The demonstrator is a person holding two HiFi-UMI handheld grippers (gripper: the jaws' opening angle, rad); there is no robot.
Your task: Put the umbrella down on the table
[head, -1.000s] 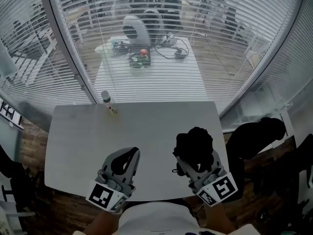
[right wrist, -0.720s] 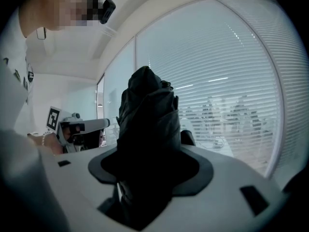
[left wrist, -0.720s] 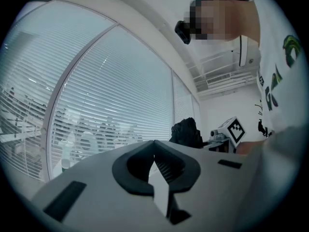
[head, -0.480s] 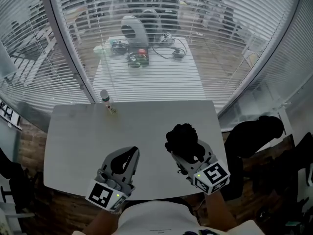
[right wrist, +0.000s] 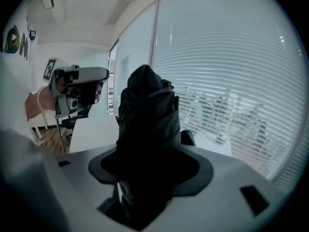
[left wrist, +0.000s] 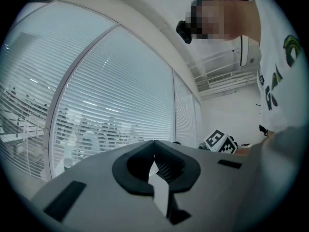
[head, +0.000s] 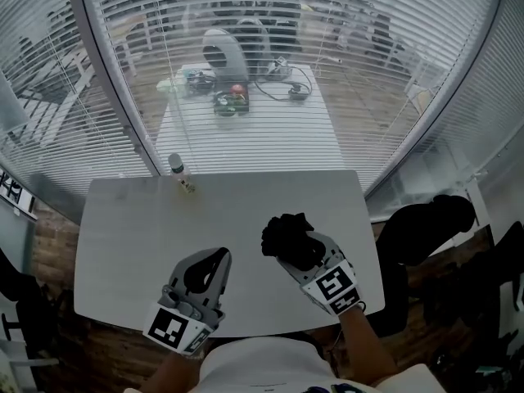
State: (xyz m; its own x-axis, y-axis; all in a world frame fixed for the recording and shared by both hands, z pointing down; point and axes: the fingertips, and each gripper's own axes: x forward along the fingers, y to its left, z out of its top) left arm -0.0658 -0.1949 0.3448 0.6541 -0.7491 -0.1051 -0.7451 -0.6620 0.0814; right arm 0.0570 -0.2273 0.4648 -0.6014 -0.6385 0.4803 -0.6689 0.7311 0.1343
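Note:
A folded black umbrella sticks out of my right gripper, which is shut on it low over the right half of the pale grey table. In the right gripper view the umbrella's bunched fabric fills the space between the jaws and hides the pads. My left gripper hovers over the table's near edge, left of the umbrella, holding nothing. Its jaw tips meet in the left gripper view, so the left gripper is shut. I cannot tell whether the umbrella touches the tabletop.
A small white-capped bottle stands near the table's far edge on the left. A glass wall with blinds runs behind the table. A dark chair sits off the right edge.
My right gripper has sunk toward the table and shifted left with the umbrella, tipping its nose downward. The left gripper has stayed where it was.

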